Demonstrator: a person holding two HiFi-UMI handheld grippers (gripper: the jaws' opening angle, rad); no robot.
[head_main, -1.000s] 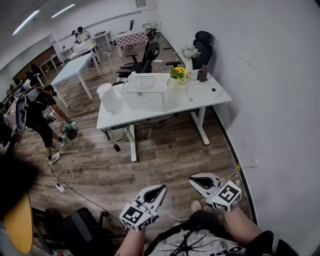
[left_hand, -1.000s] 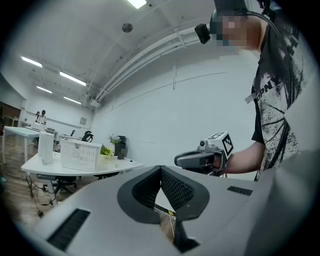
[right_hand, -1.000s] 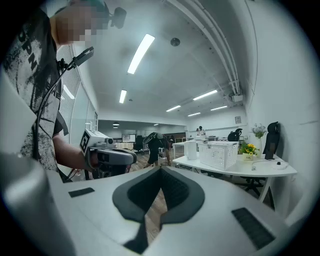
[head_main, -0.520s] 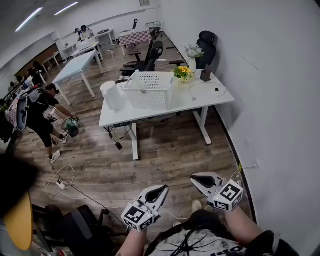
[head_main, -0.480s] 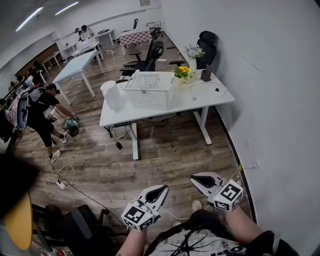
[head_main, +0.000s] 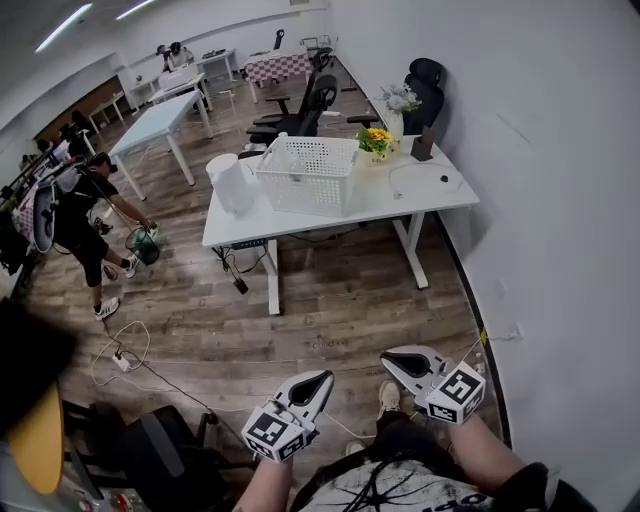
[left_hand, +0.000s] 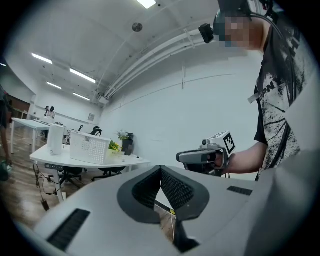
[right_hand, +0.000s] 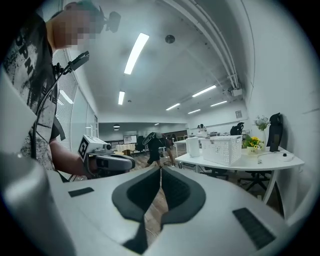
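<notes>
Wooden floor (head_main: 330, 300) lies below the left hand-held gripper (head_main: 322, 378) and right hand-held gripper (head_main: 388, 358), both empty with jaws pressed together, the basket (head_main: 312, 175) on the counter (head_main: 400, 195) well ahead; the loose power strip (head_main: 120, 364) and its cable could catch a foot.

We count two grey handheld grippers, the left gripper (head_main: 322, 379) and the right gripper (head_main: 388, 358). On the one white rectangular desk (head_main: 400, 197) we count one white perforated plastic basket (head_main: 307, 176), one white cylindrical container (head_main: 230, 184) and one bunch of yellow flowers (head_main: 378, 139).
</notes>
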